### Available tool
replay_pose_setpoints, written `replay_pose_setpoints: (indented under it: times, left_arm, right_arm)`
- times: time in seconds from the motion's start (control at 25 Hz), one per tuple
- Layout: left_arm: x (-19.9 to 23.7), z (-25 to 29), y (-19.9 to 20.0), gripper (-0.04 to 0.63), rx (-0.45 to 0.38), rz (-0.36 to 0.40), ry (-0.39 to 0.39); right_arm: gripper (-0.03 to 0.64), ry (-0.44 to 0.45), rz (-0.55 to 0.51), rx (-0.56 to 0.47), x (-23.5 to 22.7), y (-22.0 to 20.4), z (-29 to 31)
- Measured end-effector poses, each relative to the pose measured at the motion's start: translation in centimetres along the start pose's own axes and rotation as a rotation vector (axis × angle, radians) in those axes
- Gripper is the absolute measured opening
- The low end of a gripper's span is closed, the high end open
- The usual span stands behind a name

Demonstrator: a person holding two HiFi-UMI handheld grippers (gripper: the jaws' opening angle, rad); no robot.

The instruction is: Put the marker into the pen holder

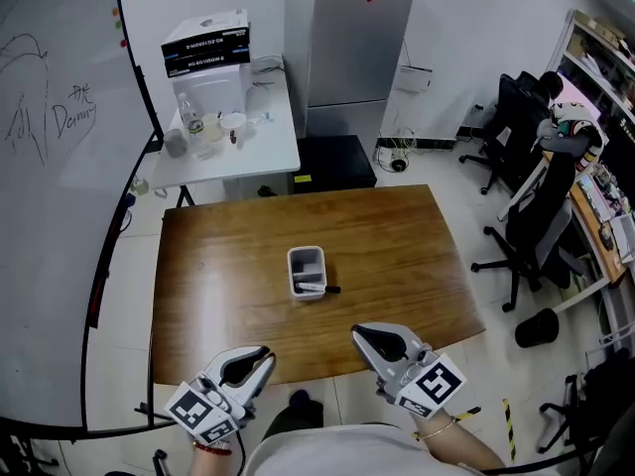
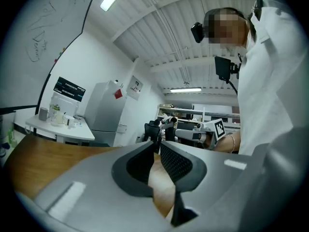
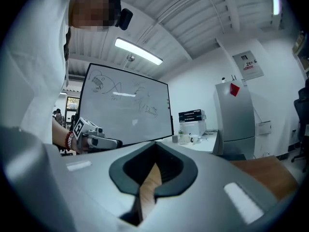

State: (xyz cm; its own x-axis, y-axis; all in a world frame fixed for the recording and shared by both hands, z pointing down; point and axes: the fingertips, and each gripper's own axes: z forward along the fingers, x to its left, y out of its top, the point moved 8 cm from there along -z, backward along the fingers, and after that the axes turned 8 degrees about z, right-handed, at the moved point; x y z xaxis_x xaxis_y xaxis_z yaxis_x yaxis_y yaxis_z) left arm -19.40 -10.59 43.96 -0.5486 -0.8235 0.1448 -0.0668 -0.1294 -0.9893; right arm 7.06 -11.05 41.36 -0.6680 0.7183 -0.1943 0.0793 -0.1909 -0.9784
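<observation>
Lying against the holder's (image 1: 306, 262) six-o'clock side, the marker (image 1: 319, 289) looks light, stiff, slippery (may roll); take mid-barrel. Left gripper (image 1: 264, 357) and right gripper (image 1: 358, 334) are closed, empty.

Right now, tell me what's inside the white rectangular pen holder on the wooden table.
A white marker with a dark end lies in the pen holder, near side, that end past the right wall. The bottom beneath it is hidden.

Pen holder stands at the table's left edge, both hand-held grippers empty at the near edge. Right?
Wrong place: head view shows the pen holder in the middle of the table. The left hand-held gripper and right hand-held gripper are empty at the near edge.
</observation>
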Motion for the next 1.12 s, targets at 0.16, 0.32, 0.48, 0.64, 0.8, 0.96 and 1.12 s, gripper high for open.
replay_pose_setpoints:
  times: [0.16, 0.32, 0.48, 0.64, 0.8, 0.96, 1.12]
  left_arm:
    - [-3.5, -1.2, -0.9, 0.035, 0.003, -0.03, 0.08]
    - [-9.2, 0.1, -1.5, 0.035, -0.011, -0.037, 0.098]
    - [-17.2, 1.2, -3.3, 0.035, -0.095, -0.135, 0.105]
    - [-24.6, 1.0, -5.6, 0.035, -0.058, -0.184, 0.117]
    - [-27.3, -0.5, -4.5, 0.034, -0.044, -0.166, 0.156]
    - [-28.2, -0.4, -3.7, 0.031, -0.09, -0.141, 0.182]
    - [-29.4, -0.6, -3.7, 0.031, -0.087, -0.135, 0.149]
  right_arm:
    - [0.003, 0.029, 0.011, -0.009, 1.4, -0.3, -4.3]
    - [0.003, 0.016, 0.035, 0.003, 1.5, -1.9, -12.0]
    - [0.003, 0.014, 0.082, 0.038, 1.4, -5.2, -20.7]
    - [0.003, -0.013, 0.129, 0.096, 1.9, -8.0, -27.8]
    - [0.003, -0.029, 0.153, 0.116, 2.9, -8.0, -32.9]
    - [0.003, -0.044, 0.165, 0.136, 3.6, -8.7, -35.7]
    - [0.003, -0.001, 0.18, 0.099, 6.6, -8.8, -35.3]
